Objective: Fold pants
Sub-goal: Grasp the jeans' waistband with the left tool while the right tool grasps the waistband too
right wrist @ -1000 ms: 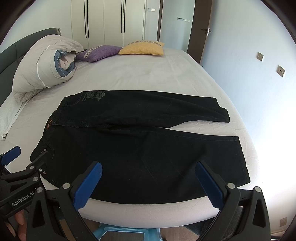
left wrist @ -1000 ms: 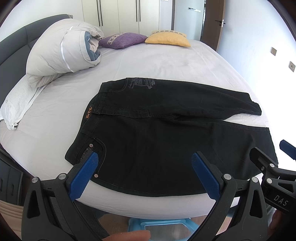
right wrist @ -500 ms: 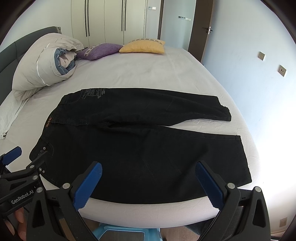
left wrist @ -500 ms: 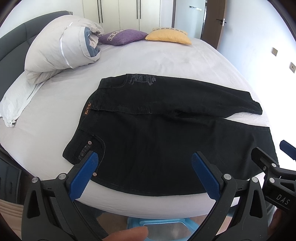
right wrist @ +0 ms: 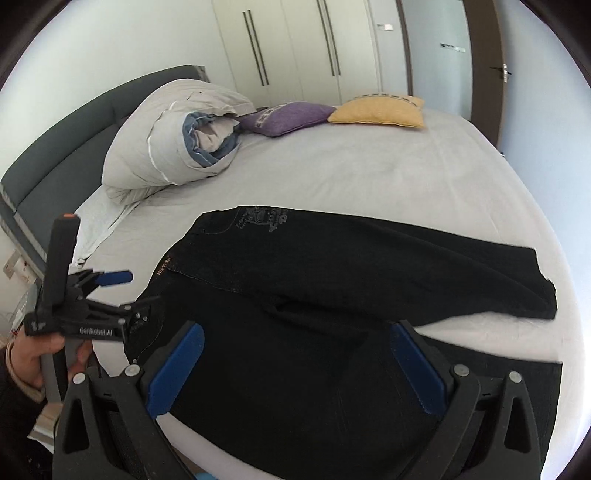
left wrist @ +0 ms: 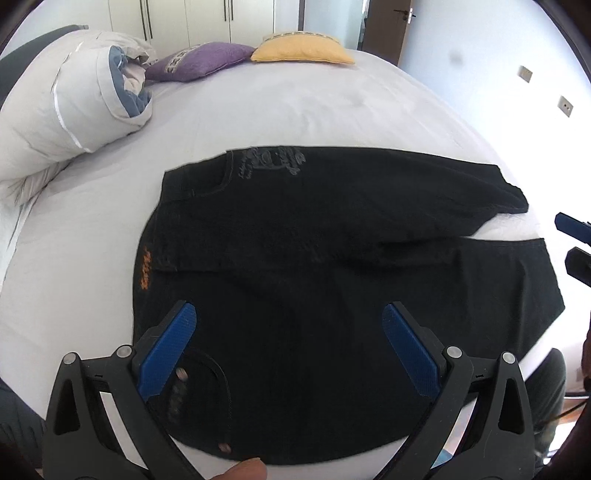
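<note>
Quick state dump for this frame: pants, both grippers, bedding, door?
Black pants: spread flat on the bed, legs apart, unfolded.
Left gripper: open, holding nothing, over the waist end.
Right gripper: open, holding nothing, over the near leg.
Duvet: rolled in a heap by the headboard.
Purple cushion: lying flat, touching the yellow cushion.
Door: cannot tell.

Pants (right wrist: 332,332) hem and near edge behind claw arms.
</note>
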The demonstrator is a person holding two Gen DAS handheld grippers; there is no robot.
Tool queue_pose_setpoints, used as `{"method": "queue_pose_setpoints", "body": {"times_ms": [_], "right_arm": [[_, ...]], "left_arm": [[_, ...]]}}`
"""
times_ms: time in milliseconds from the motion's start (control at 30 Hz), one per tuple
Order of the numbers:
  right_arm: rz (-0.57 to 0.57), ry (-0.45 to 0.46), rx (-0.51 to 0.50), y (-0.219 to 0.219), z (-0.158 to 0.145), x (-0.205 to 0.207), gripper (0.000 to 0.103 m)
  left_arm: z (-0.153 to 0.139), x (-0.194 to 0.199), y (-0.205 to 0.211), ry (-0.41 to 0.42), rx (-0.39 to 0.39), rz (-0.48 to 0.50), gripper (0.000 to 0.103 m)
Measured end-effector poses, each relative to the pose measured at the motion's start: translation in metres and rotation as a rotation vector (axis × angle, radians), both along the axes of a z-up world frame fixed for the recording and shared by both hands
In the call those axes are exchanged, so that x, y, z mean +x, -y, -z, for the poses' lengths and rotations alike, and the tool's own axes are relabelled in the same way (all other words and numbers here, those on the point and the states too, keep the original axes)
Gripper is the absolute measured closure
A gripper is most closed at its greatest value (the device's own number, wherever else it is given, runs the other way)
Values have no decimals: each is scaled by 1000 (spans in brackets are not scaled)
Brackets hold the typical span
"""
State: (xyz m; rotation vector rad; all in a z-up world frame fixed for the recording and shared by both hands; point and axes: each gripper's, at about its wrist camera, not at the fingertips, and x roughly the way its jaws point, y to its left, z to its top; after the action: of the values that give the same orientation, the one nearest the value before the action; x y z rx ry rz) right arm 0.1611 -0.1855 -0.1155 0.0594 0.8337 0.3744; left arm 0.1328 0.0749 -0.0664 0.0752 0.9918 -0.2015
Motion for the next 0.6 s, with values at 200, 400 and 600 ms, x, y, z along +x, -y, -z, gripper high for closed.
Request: {"method": "queue_pose_setpoints", "body": {"times_ms": [200, 400, 600], "right_arm": [[-162, -44, 0, 13, 17, 76, 19], [-303, -103, 3, 25, 49, 139, 25], [-389, -144, -27, 30, 80, 184, 29]], "left_arm": [[9, 133, -29, -19, 55, 108, 0], [43, 253, -38, -147, 73, 237, 1], [87, 319, -27, -243, 150, 402, 18]]}}
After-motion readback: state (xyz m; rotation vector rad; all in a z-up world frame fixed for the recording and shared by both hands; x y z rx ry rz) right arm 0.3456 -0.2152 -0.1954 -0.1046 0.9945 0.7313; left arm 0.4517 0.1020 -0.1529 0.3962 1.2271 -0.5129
